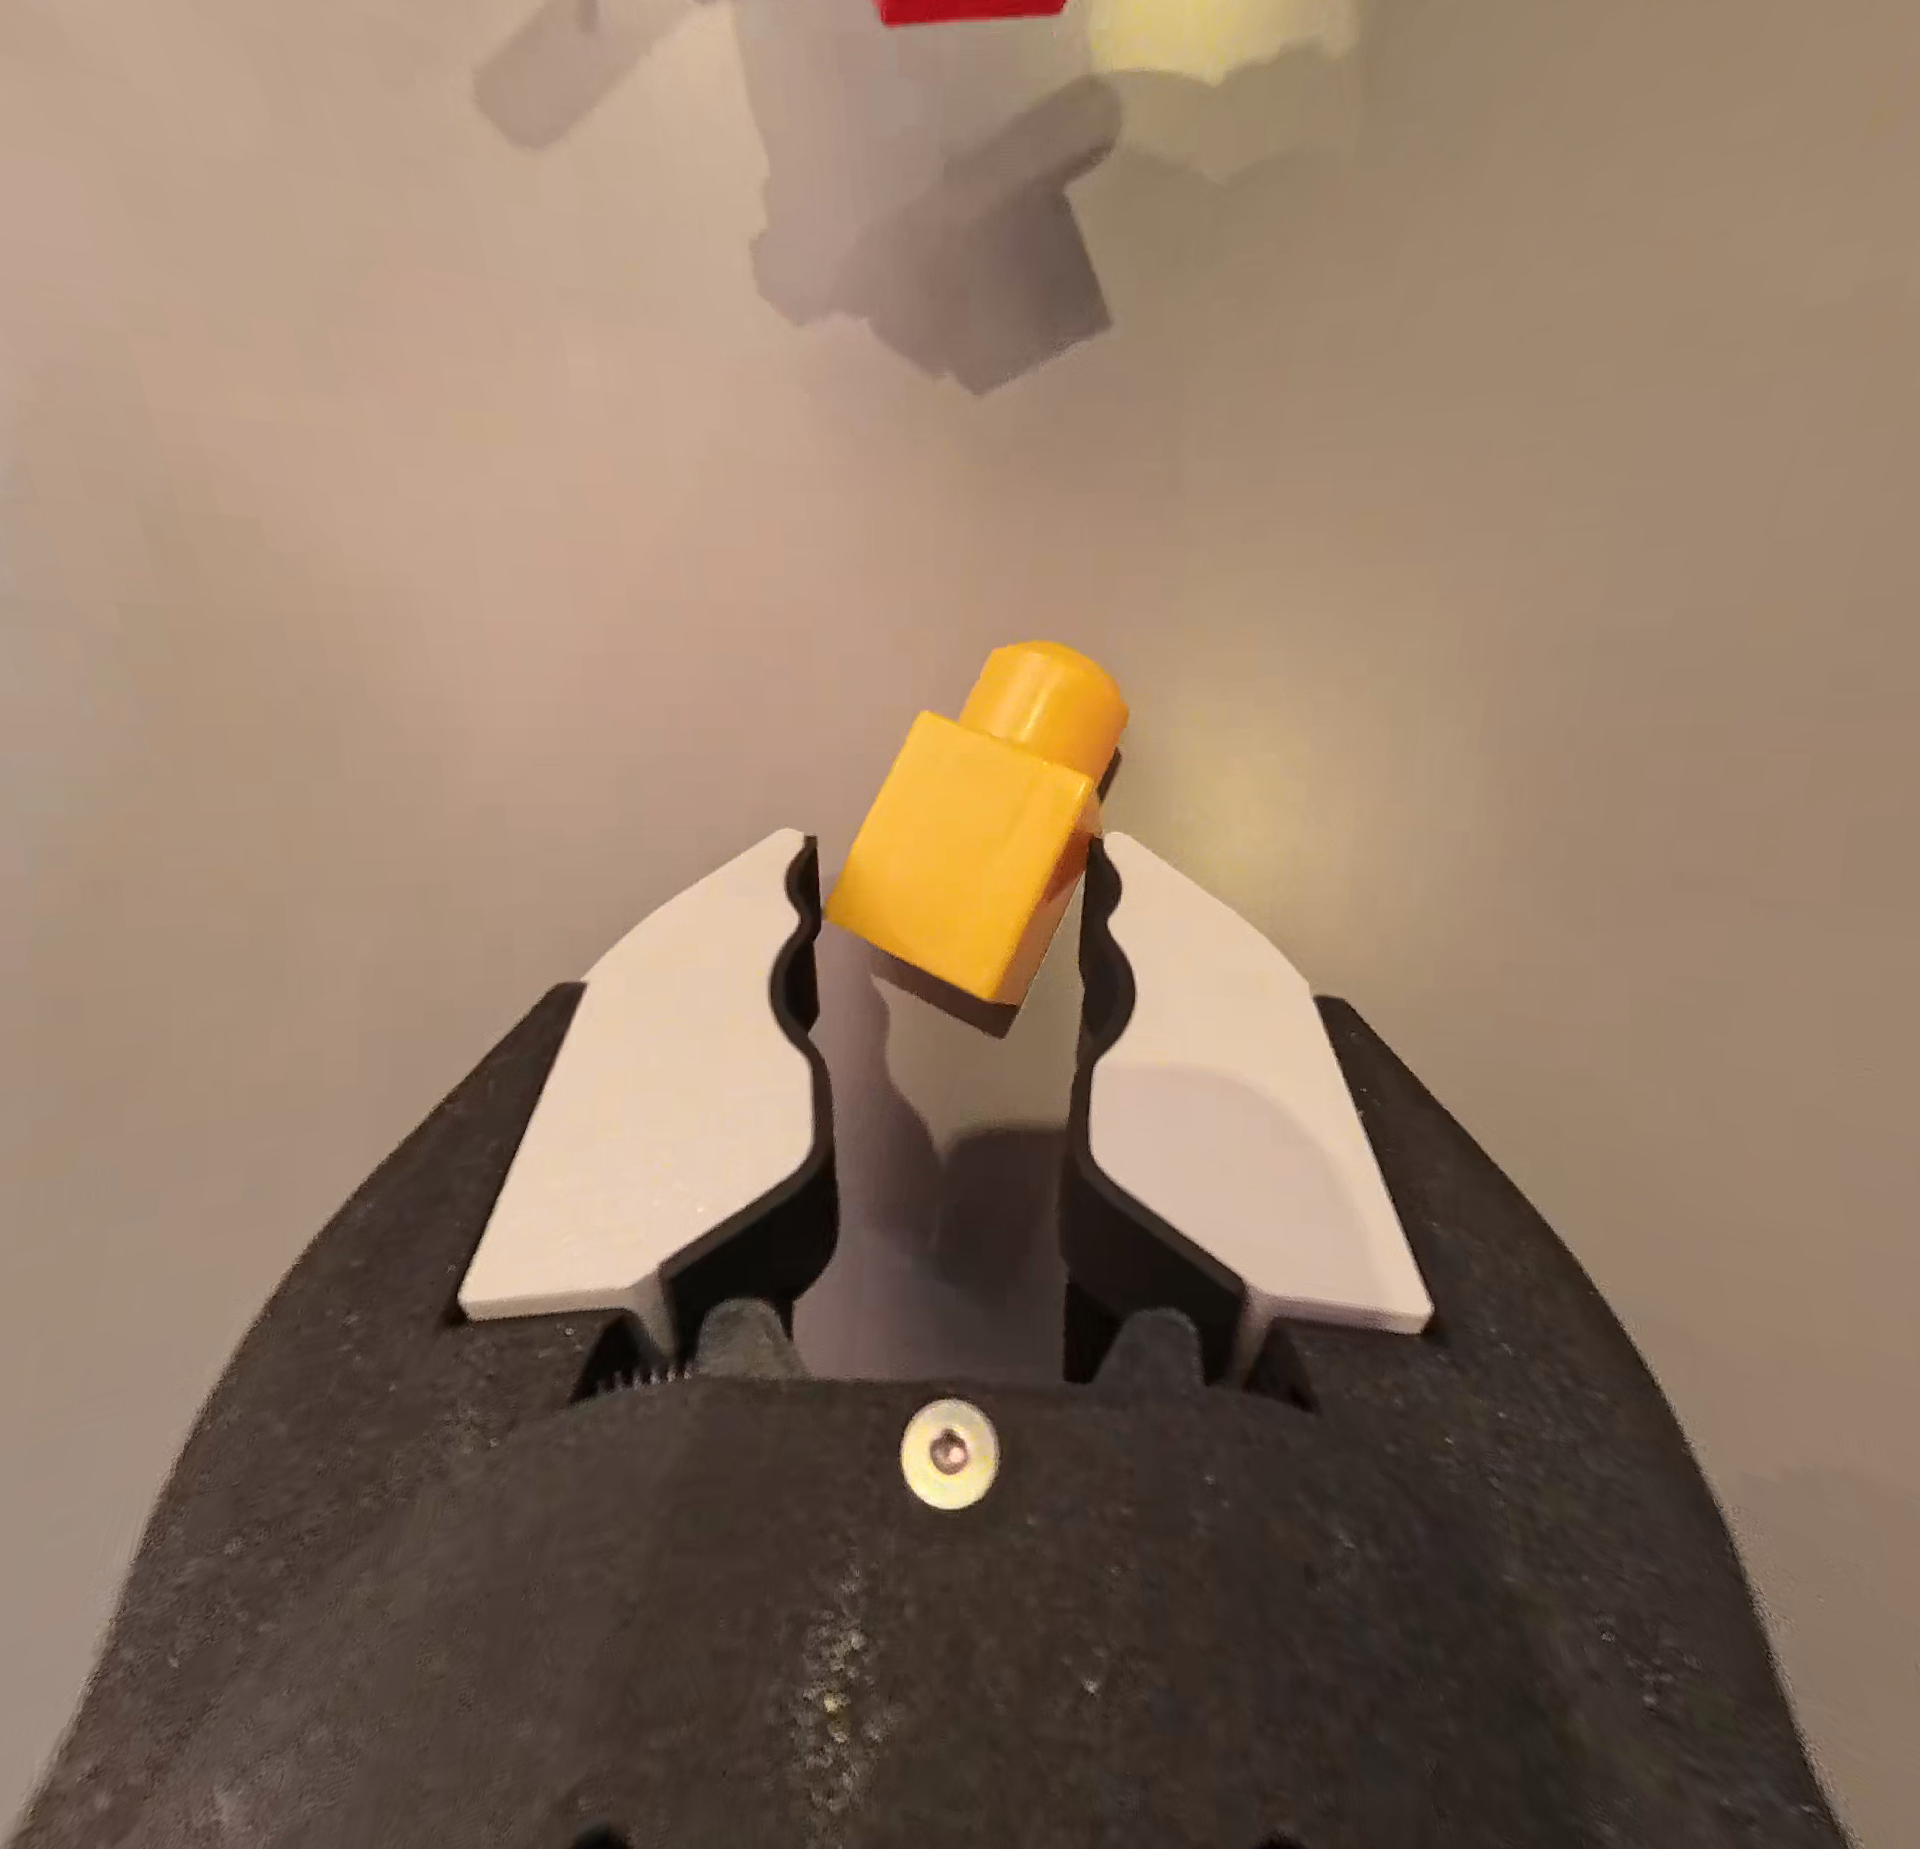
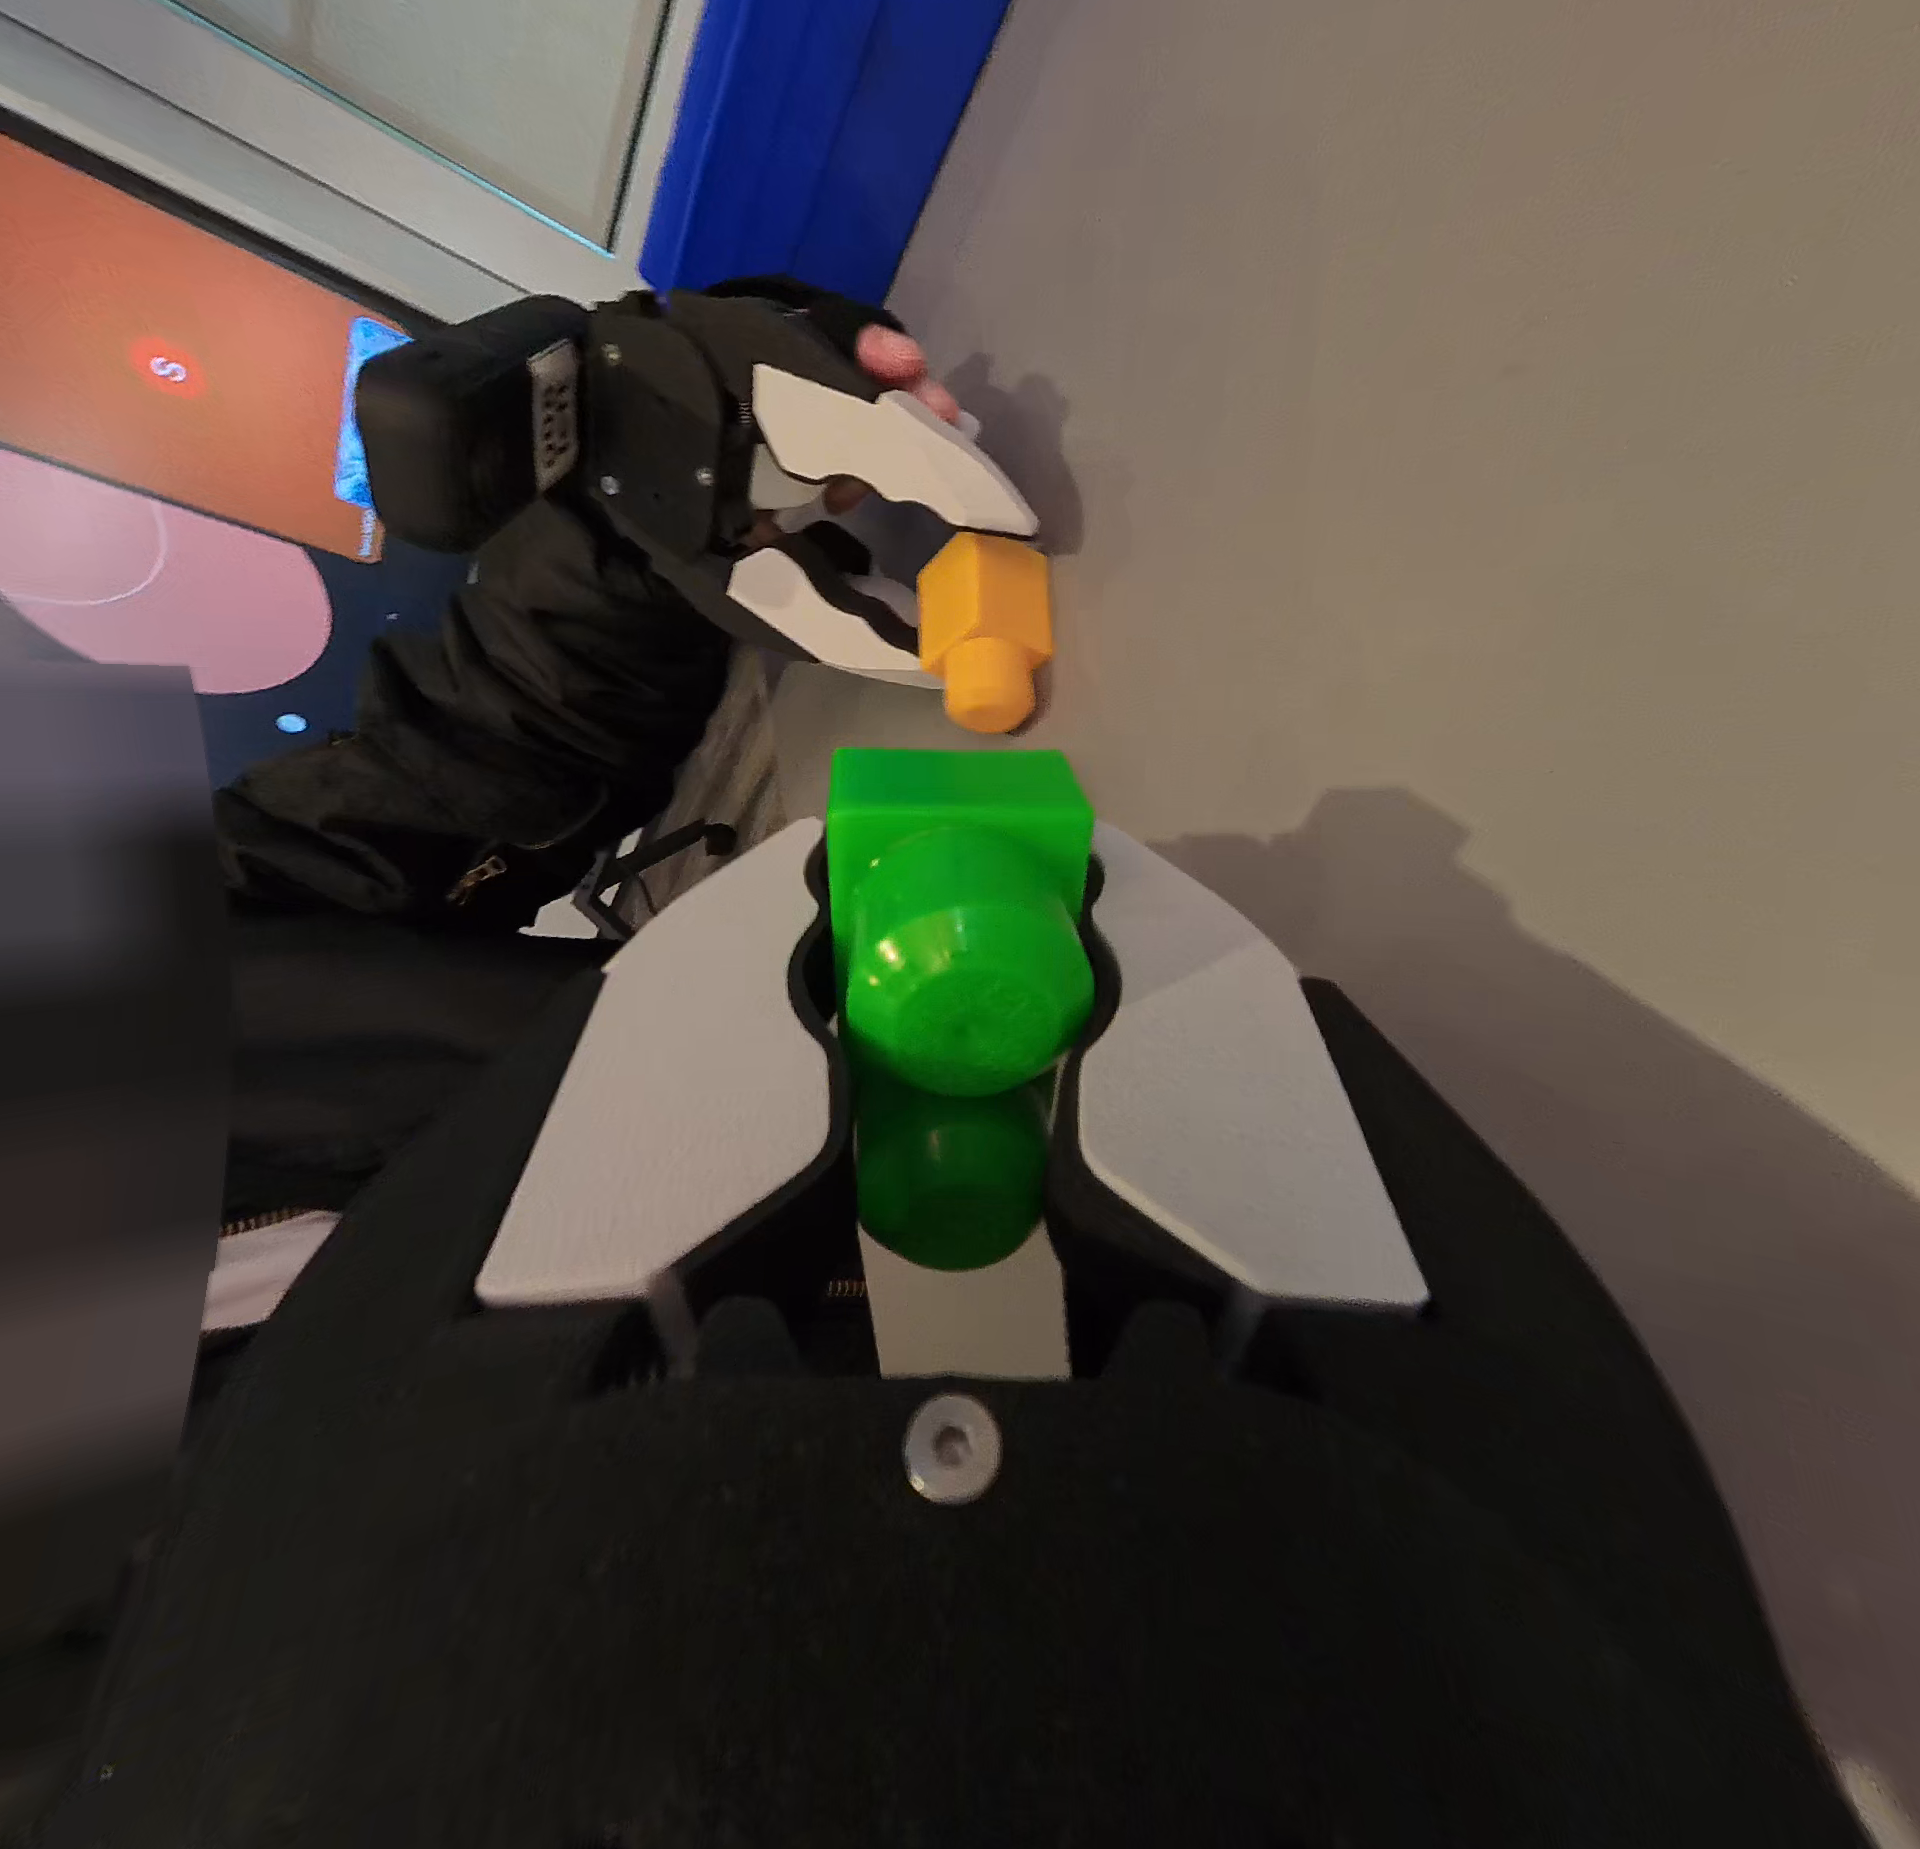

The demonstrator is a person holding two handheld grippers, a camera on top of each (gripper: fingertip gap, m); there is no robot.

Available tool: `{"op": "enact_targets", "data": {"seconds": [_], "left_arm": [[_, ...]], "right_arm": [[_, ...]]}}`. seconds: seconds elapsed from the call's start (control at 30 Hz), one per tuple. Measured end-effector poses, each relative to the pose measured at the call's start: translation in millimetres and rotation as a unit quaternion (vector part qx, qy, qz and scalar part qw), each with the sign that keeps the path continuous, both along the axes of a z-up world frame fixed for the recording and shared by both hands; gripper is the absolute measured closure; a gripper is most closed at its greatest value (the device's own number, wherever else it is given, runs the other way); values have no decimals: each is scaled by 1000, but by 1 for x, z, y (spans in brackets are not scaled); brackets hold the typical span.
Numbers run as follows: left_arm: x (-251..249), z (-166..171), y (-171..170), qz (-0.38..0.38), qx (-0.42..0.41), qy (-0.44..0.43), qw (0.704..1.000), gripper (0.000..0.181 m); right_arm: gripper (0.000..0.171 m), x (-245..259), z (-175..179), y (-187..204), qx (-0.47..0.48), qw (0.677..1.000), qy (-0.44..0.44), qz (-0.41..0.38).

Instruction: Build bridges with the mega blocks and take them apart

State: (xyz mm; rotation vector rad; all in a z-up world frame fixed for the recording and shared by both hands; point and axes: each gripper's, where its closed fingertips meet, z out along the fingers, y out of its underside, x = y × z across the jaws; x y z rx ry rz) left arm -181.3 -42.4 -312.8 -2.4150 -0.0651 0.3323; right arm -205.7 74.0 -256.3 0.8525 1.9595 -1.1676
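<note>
While its white fingers stand only partly apart at lower centre of the left wrist view, the left gripper (image 1: 951, 890) pinches a tilted orange block (image 1: 971, 854) by its corners at the tips, stud pointing up-right, over the beige table (image 1: 416, 552). At centre of the right wrist view, the right gripper (image 2: 961, 906) clamps a green block (image 2: 961, 926), studs toward the camera, just below the orange one.
</note>
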Motion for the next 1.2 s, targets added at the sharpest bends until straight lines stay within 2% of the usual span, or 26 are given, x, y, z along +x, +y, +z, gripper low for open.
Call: {"op": "enact_targets", "data": {"seconds": [0.13, 0.23, 0.43, 0.6, 0.77, 0.97, 1.13, 1.2], "left_arm": [[-5, 4, 3, 24, 16, -2, 1000, 138], [-6, 24, 11, 61, 86, -11, 994, 142], [8, 71, 38, 104, 184, -58, 976, 142], [12, 88, 49, 128, 239, -56, 961, 142], [20, 110, 55, 121, 310, -74, 940, 143], [28, 123, 59, 99, 334, -66, 935, 143], [41, 131, 69, 63, 350, -62, 933, 143], [40, 135, 70, 70, 362, -58, 928, 142]], "right_arm": [[130, 8, 11, -4, -46, 999, 17, 23], [130, 15, 21, -6, -73, 995, 49, 41], [129, 31, 30, -14, -82, 978, 172, 87], [129, 38, 35, -22, -100, 953, 269, 98], [130, 42, 36, -31, -95, 930, 339, 103], [130, 56, 41, -39, -123, 927, 331, 127], [129, 68, 53, -45, -169, 933, 288, 135], [129, 71, 56, -47, -179, 934, 277, 136]]}}
